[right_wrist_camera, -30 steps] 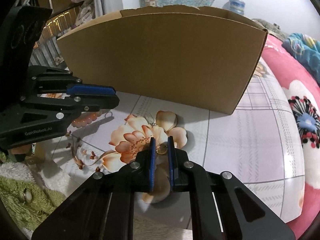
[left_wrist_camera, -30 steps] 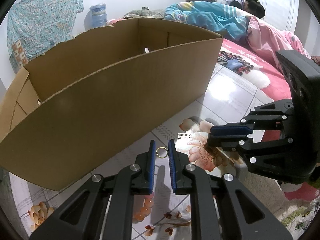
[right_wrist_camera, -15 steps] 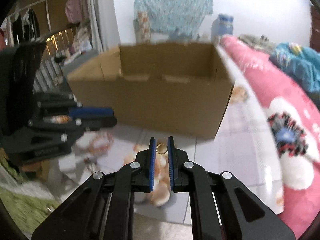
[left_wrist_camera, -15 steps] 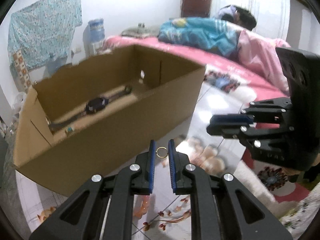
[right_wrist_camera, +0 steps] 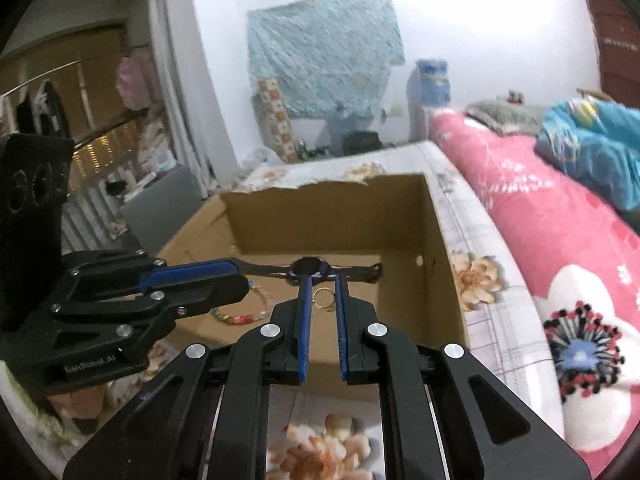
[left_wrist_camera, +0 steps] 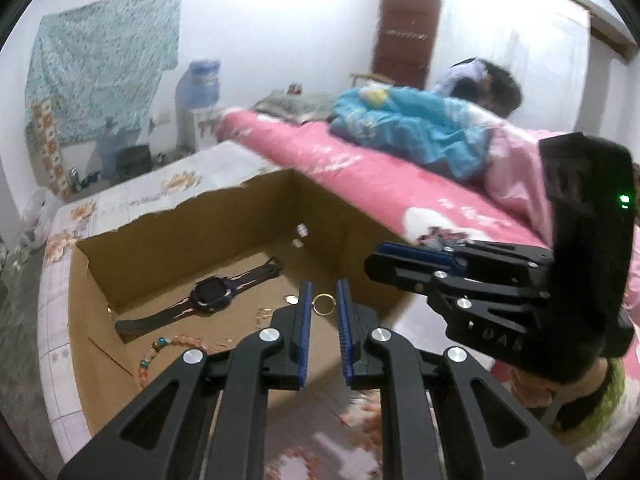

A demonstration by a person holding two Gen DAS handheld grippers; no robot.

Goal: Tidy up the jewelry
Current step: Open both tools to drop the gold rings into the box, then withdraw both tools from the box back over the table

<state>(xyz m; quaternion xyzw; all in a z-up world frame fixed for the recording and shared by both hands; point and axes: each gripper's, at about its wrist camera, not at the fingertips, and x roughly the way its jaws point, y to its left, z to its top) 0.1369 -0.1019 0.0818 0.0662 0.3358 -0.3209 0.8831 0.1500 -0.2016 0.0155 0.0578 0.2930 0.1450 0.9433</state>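
A small gold ring [left_wrist_camera: 323,304] sits pinched between the blue pads of my left gripper [left_wrist_camera: 322,307], held in the air over the near right part of an open cardboard box [left_wrist_camera: 168,240]. My right gripper [right_wrist_camera: 322,298] pinches a second gold ring [right_wrist_camera: 322,298] the same way, above the box's near edge. On the box floor lie a dark wristwatch [left_wrist_camera: 208,294] stretched out flat, a string of coloured beads [left_wrist_camera: 160,350] near the left corner, and a few small gold pieces just beyond my left fingertips. The box rests on a pale sheet with orange flowers [right_wrist_camera: 474,278]. To the right runs a pink blanket [left_wrist_camera: 384,180], and on it lies someone under a blue cover [left_wrist_camera: 416,128].
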